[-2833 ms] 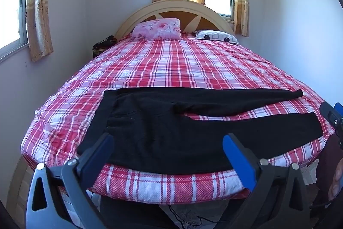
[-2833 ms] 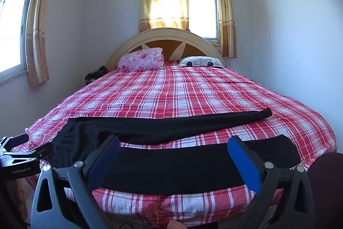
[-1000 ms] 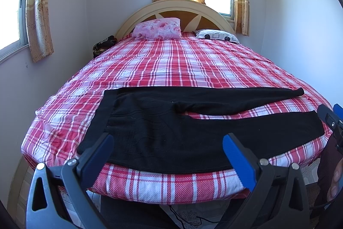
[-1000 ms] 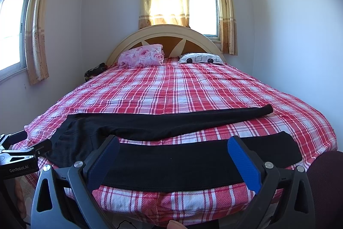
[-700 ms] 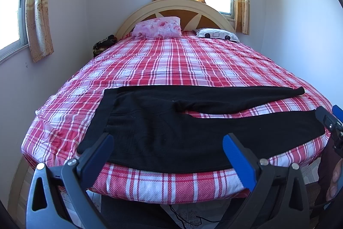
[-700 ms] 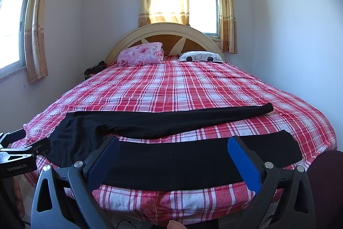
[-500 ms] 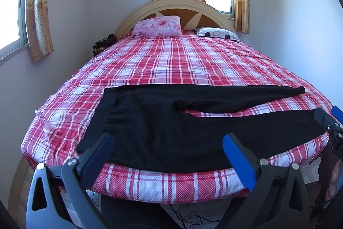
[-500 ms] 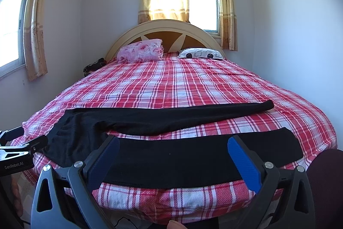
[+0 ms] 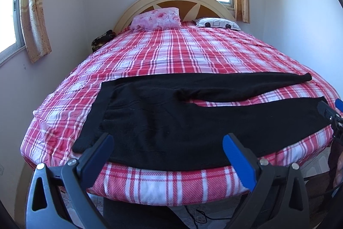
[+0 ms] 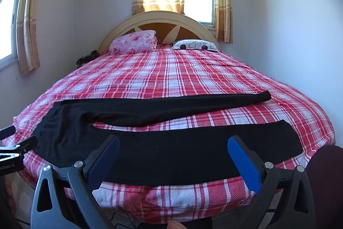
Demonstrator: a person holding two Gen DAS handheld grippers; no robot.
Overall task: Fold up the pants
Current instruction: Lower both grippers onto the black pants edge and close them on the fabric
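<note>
Black pants (image 9: 163,119) lie flat across the near end of the bed, waistband to the left, legs spread apart to the right. They also show in the right wrist view (image 10: 171,149). My left gripper (image 9: 169,149) is open and empty, held just off the bed's near edge in front of the seat of the pants. My right gripper (image 10: 173,151) is open and empty, in front of the near leg. Each gripper shows at the edge of the other's view.
The bed has a red and white plaid sheet (image 9: 193,53) and a curved wooden headboard (image 10: 160,20). A pink pillow (image 9: 156,19) and a white patterned pillow (image 9: 216,23) lie at its head. Walls stand close on both sides. A cable lies on the floor (image 9: 199,214).
Both grippers have drifted slightly closer to the bed and lower. The pants have not moved and both grippers stay open.
</note>
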